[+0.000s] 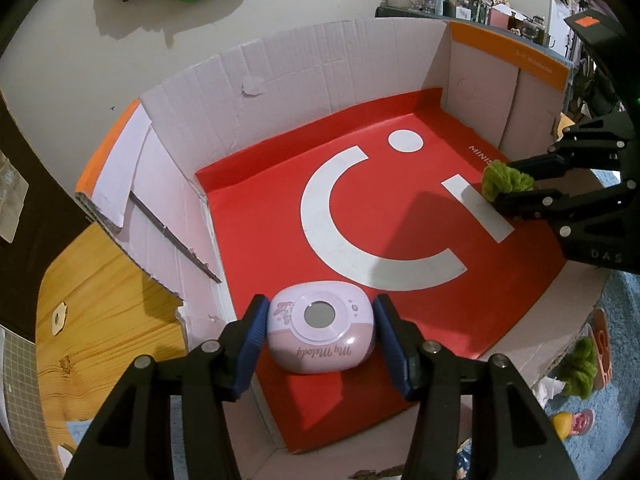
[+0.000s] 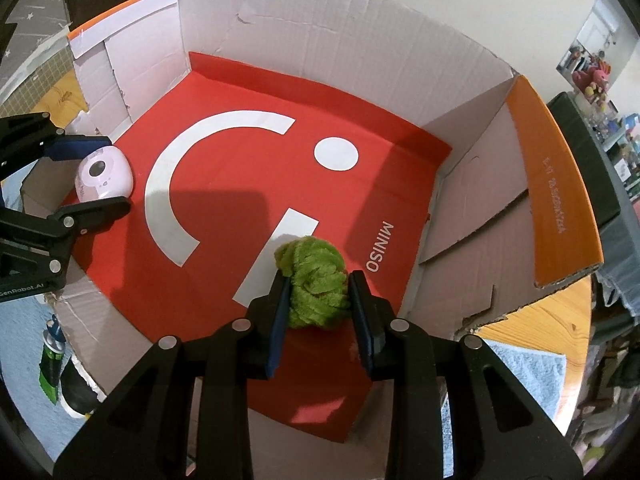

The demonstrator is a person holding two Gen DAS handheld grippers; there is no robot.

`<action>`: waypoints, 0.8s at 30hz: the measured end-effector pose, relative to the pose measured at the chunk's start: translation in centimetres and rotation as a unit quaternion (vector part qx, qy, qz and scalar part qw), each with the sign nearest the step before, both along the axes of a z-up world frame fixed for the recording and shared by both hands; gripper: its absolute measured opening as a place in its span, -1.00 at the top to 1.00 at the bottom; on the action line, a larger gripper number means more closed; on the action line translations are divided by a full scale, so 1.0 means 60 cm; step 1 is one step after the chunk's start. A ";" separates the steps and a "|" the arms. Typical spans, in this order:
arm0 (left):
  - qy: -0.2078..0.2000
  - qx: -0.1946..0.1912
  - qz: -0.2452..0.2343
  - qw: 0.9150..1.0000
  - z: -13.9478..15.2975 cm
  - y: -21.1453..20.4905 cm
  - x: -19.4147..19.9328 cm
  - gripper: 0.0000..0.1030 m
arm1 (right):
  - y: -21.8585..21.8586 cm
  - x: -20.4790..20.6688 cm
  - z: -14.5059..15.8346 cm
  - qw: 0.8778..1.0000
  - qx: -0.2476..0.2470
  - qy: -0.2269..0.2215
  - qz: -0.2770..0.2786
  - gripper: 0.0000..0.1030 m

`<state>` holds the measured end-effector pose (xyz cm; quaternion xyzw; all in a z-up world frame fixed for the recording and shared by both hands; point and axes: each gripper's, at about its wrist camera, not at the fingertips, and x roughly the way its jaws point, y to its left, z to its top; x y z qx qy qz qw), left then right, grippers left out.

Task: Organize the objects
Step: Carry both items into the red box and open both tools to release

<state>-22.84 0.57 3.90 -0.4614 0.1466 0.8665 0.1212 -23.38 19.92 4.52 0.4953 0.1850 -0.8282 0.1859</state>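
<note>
A pale pink rounded "My Melody" gadget [image 1: 320,332] [image 2: 102,176] rests on the red liner [image 1: 260,208] in the near left corner of an open cardboard box [image 1: 320,72] [image 2: 320,32]. My left gripper [image 1: 320,312] [image 2: 114,174] straddles it, with both blue pads against its sides. A green fuzzy bundle [image 2: 316,284] [image 1: 506,180] is pinched between the pads of my right gripper [image 2: 318,280] [image 1: 502,185], low over the liner's right side near the "MINISO" print [image 2: 380,246].
Box walls rise on the far, left and right sides, with orange-edged flaps [image 2: 560,200]. Outside the near right edge lie another green fuzzy piece [image 1: 576,368] and a yellow toy [image 1: 564,424]. The box sits on a wooden tabletop [image 1: 100,320], and a blue towel [image 2: 520,372] lies beside it.
</note>
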 end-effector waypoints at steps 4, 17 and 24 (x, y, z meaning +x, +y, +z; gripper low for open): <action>0.000 0.004 0.000 1.000 0.003 -0.004 0.003 -0.13 | 0.006 0.003 0.000 1.000 0.000 0.002 -0.001 0.12; 0.014 0.029 0.000 0.999 0.017 0.002 0.004 -0.51 | -0.008 0.017 0.025 1.000 -0.004 0.022 0.005 -0.43; 0.018 0.041 0.007 0.999 0.028 -0.006 0.008 -0.51 | -0.013 0.019 0.029 1.000 -0.015 0.025 0.001 -0.43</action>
